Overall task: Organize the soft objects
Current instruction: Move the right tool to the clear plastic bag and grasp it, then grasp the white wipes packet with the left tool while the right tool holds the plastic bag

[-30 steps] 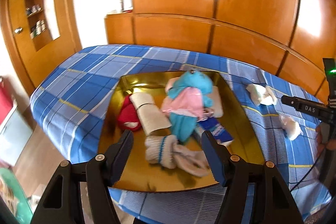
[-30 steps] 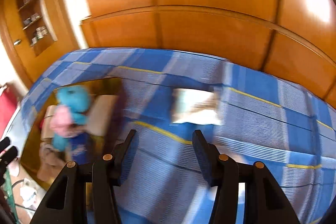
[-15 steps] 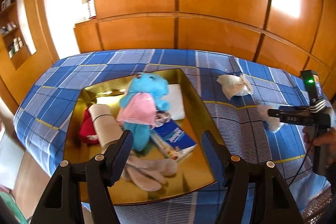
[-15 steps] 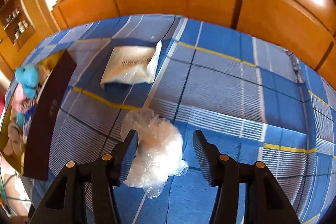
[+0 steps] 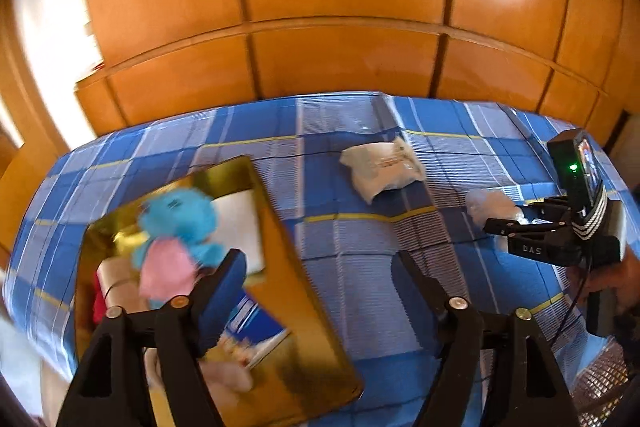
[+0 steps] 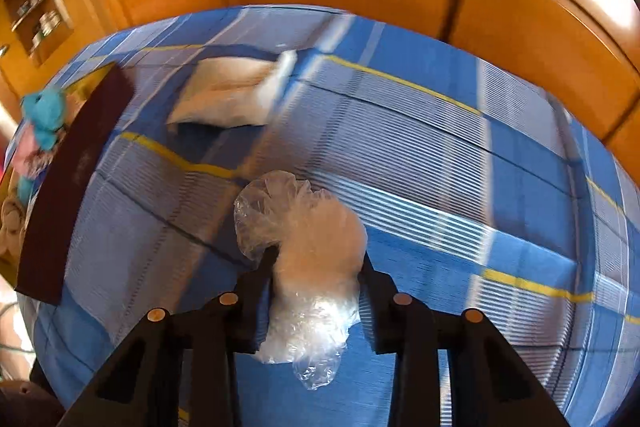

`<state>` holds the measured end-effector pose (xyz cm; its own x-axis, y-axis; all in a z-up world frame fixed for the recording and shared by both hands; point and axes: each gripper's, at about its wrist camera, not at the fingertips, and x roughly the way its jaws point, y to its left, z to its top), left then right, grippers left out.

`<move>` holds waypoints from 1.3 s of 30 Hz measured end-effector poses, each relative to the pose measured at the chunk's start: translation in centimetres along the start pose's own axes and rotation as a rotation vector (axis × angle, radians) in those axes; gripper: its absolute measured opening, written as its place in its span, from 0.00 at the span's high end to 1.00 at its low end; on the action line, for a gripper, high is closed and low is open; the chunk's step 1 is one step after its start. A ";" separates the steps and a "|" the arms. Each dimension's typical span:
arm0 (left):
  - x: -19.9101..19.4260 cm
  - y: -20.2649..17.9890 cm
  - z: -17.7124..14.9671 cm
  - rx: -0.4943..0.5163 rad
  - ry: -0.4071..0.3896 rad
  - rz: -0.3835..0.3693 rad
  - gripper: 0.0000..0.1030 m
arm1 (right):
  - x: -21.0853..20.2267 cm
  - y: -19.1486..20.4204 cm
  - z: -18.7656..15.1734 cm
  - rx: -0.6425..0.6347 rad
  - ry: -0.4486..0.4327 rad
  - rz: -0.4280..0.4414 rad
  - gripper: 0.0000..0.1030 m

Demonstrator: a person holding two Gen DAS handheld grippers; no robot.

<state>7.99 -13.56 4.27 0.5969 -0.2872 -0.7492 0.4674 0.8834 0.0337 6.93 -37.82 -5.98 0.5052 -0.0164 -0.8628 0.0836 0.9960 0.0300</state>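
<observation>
- Right gripper [image 6: 318,267]: jaws closing, a crumpled clear plastic bag [image 6: 308,251] with white soft filling between them. Both fingers touch the bag's sides; the left fingertip [image 6: 268,259] digs into a fold of film, so the bag is pinched.
- Bag sits on the blue plaid bedspread [image 6: 460,155]. Its puffed top rises beyond the fingertips; a loose tail of film trails back under the jaws toward the camera.
- Seen from the left wrist, the same bag [image 5: 494,205] shows as a white lump at the tips of the right gripper [image 5: 506,219], far right on the bed. A hand [image 5: 616,279] holds that gripper's handle.
- Left gripper [image 5: 320,275]: jaws spread and opening, nothing between them. It hangs over the near edge of the bedspread [image 5: 360,239], left finger over the tray, right finger over bare cloth.
- Gold tray [image 5: 304,307] lies left on the bed, tilted across the view. Inside: a blue plush toy [image 5: 180,219] with a pink front, a white flat pad [image 5: 240,227] behind it, a cream roll [image 5: 116,279], something red [image 5: 98,303] at the left wall, a blue packet [image 5: 248,323] near the left finger. Details blurred.
- A white flat pouch [image 5: 380,169] lies on the bedspread between tray and bag, apart from both. In the right view the pouch [image 6: 228,99] is well beyond the fingertips, up and to the left, blurred.
- Tray's dark outer wall [image 6: 72,179] and the toy [image 6: 44,115] at far left of the right view.
- Wooden wardrobe panels [image 5: 340,7] behind the bed.
</observation>
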 end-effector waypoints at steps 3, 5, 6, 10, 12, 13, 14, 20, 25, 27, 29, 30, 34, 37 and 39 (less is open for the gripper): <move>2.1 -1.6 1.9 0.073 0.038 0.007 0.24 | 0.3 -1.7 -0.2 0.067 0.012 0.005 0.66; 4.0 -2.6 3.2 0.123 0.081 0.000 0.23 | 0.6 -2.2 -0.1 0.087 0.021 0.015 0.66; 4.7 -3.0 3.6 0.144 0.098 0.002 0.22 | 0.6 -2.3 0.0 0.089 0.022 0.024 0.66; 8.6 -5.2 5.2 0.260 0.151 0.018 0.14 | 1.0 -2.0 -0.1 0.089 0.034 0.043 0.65; 10.5 -6.1 5.8 0.305 0.181 0.019 0.12 | 1.1 -2.1 -0.1 0.097 0.038 0.051 0.65; 11.4 -6.5 6.0 0.322 0.196 0.016 0.12 | 1.1 -2.1 -0.1 0.104 0.040 0.056 0.65; 12.3 -7.0 6.2 0.344 0.218 0.013 0.12 | 1.1 -2.3 -0.1 0.110 0.042 0.062 0.65; 16.2 -8.7 7.2 0.474 0.265 0.046 0.11 | 1.2 -2.7 0.0 0.131 0.055 0.066 0.65; 18.5 -9.2 8.0 0.551 0.289 0.038 0.11 | 1.2 -2.5 0.1 0.124 0.059 0.071 0.65; 19.4 -9.4 8.3 0.573 0.286 0.018 0.11 | 1.3 -2.5 0.2 0.118 0.059 0.065 0.65; 19.9 -9.5 8.6 0.589 0.280 0.006 0.11 | 1.3 -2.5 0.2 0.119 0.060 0.059 0.65; 20.2 -9.7 8.8 0.592 0.273 -0.004 0.11 | 1.4 -2.6 0.3 0.122 0.062 0.056 0.65; 21.1 -10.0 9.4 0.611 0.261 -0.042 0.11 | 1.6 -2.6 0.3 0.123 0.068 0.052 0.65; 21.7 -10.5 9.5 0.624 0.268 -0.071 0.14 | 1.6 -2.5 0.3 0.120 0.068 0.049 0.64; 21.8 -10.4 9.8 0.604 0.276 -0.105 0.19 | 1.7 -2.5 0.4 0.119 0.068 0.045 0.64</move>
<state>22.59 -32.61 -5.94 0.3773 -0.1837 -0.9077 0.8444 0.4708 0.2557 7.88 -40.37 -7.33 0.4521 0.0380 -0.8911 0.1653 0.9782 0.1255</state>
